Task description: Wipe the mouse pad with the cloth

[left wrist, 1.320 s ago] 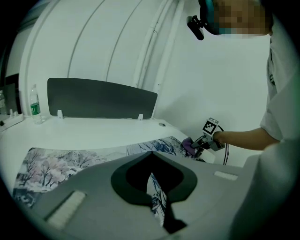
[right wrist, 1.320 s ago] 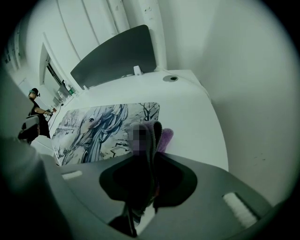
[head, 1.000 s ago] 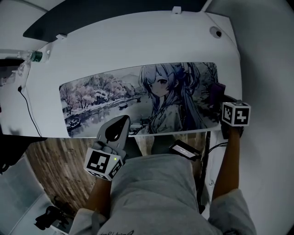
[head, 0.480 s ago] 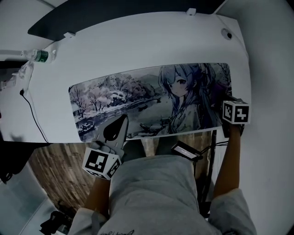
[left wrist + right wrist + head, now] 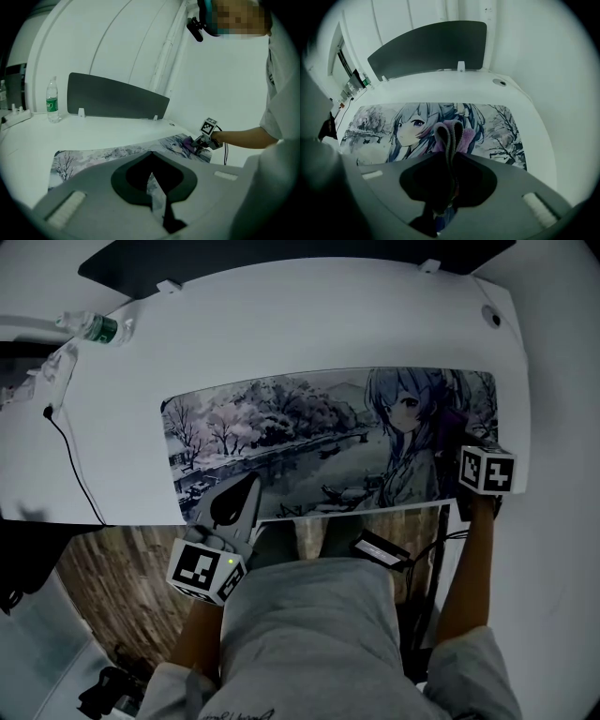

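Note:
A long mouse pad printed with an anime girl and a snowy lake lies on the white desk. My right gripper is over the pad's right end, shut on a purple cloth that touches the pad. In the right gripper view the folded cloth sticks out between the jaws, over the girl's hair. My left gripper is shut and holds nothing, at the pad's near edge left of the middle. In the left gripper view its jaws meet, and the right gripper shows far off.
A water bottle and a black cable are at the desk's left. A dark panel stands along the far edge. A round hole is at the far right corner. A small black device hangs below the near edge.
The head camera has swung left, so the desk sits further right in view. The right gripper with the cloth has slid a little inward from the pad's right edge. The left gripper has barely moved.

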Motion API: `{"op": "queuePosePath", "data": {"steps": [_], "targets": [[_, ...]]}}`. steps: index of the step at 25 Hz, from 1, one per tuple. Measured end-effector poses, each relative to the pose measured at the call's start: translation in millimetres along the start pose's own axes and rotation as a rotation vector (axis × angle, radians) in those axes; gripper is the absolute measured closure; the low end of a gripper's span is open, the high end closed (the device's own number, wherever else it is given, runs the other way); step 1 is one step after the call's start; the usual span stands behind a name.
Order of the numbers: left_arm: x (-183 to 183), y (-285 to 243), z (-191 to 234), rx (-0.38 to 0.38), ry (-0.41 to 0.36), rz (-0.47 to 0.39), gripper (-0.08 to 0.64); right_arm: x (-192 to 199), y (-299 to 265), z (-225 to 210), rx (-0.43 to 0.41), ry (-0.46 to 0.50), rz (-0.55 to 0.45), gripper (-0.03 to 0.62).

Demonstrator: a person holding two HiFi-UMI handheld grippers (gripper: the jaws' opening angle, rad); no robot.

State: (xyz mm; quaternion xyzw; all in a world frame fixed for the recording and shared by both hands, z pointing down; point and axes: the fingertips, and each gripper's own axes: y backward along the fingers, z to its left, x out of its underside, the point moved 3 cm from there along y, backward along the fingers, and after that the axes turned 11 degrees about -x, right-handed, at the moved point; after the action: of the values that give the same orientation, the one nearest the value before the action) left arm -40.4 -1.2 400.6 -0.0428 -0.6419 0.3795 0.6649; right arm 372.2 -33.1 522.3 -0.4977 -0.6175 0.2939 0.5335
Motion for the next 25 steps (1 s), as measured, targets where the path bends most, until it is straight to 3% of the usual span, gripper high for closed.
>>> {"op": "queuePosePath", "data": {"steps": [25], "targets": [[21,66,117,-0.029,0.019,-0.013,0.543,-16,-40,122,0.012,0.01,0.018,0.514]]}}
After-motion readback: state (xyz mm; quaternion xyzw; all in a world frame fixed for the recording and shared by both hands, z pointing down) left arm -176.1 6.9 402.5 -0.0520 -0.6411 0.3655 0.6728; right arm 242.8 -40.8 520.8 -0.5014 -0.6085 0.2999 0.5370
